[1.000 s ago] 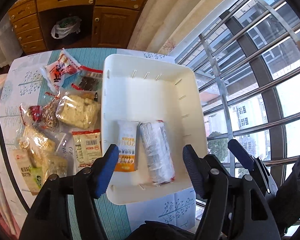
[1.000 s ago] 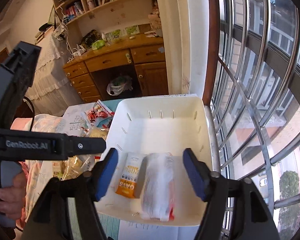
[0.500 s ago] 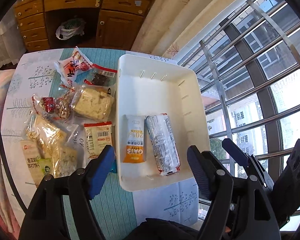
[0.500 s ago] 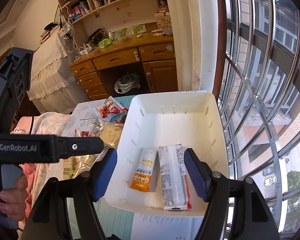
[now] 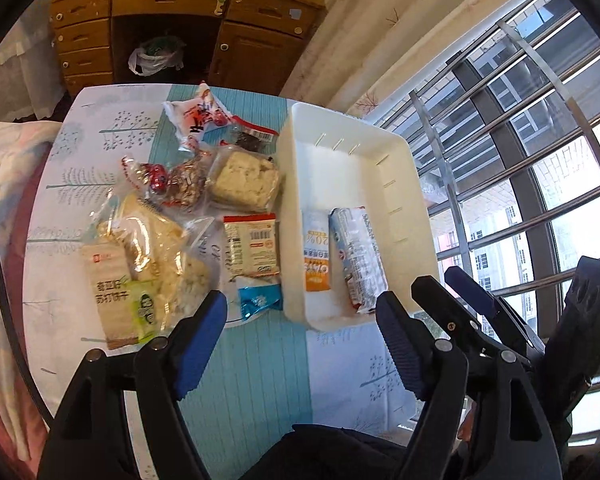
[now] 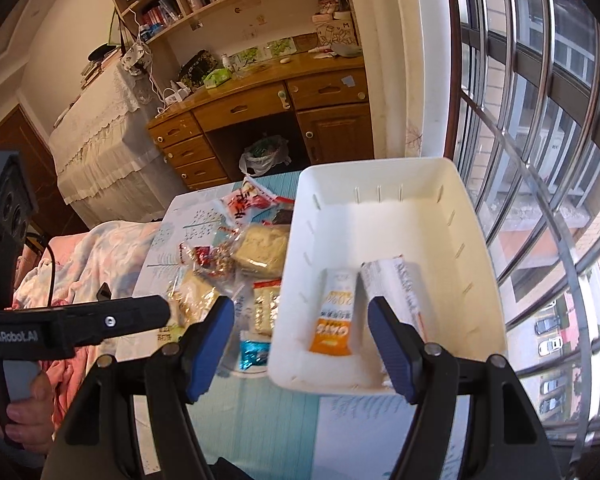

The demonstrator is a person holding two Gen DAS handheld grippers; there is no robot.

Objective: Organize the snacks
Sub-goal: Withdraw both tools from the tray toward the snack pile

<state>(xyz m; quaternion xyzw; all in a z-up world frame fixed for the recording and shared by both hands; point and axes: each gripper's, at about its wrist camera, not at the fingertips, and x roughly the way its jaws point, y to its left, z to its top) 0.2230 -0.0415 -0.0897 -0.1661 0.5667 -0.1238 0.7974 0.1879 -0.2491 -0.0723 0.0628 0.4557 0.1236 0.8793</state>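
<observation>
My left tool (image 5: 300,326), jaws just opened wide and empty, hangs nearest the small blue packet (image 5: 259,300) lying crosswise on the desk (image 5: 332,364) just left of the white bin (image 5: 416,208), right tool (image 6: 300,338) likewise wide and empty.

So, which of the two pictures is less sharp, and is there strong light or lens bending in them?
Right wrist view: slightly motion-blurred, the white bin and orange packet look soft. Left wrist view: sharper, print on the orange packet is readable. Both views: bright daylight from the window at the right, fisheye curving of its bars, dark corners.
</observation>
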